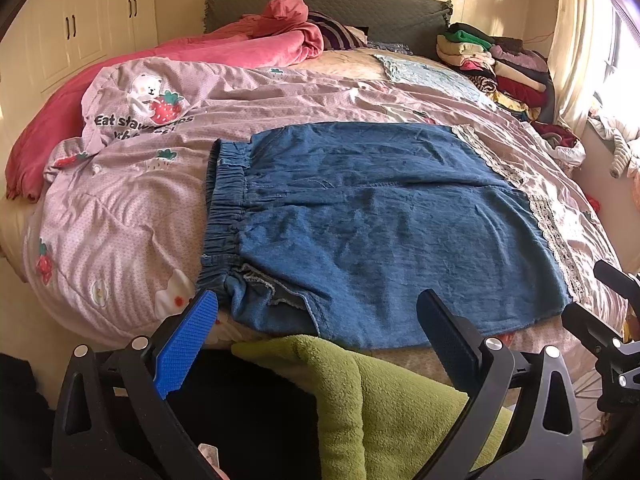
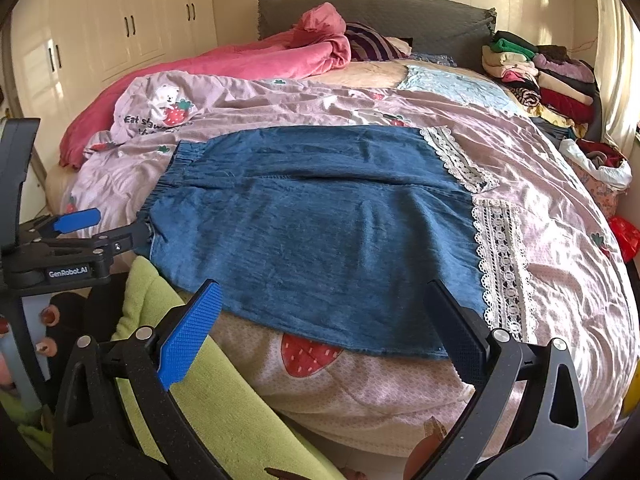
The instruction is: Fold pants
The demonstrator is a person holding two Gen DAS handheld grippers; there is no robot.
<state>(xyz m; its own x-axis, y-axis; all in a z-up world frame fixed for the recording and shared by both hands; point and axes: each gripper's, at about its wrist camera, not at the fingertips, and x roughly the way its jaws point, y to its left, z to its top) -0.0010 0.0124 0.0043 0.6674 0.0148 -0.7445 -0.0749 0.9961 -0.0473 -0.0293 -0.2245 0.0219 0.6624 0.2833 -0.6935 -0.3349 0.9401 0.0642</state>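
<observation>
Hovering at the near hem of the denim pants (image 1: 360, 216), your left gripper (image 1: 320, 332) and right gripper (image 2: 324, 320) hold fingers apart, empty. Pinch both layers at the hem beside the waistband (image 1: 224, 216) and beside the lace cuffs (image 2: 496, 256), then lift evenly.

pants (image 1: 360, 220): near hem hidden behind right finger of left tongs (image 1: 320, 320) | quilt (image 1: 140, 208) lettering: partly lost in folds | clothes pile (image 1: 500, 64): items indistinct

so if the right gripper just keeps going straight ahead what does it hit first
Most likely the denim pants: the open right gripper points at their near hem, close to the lace trim, on the pink quilt. Depth is uncertain.
</observation>
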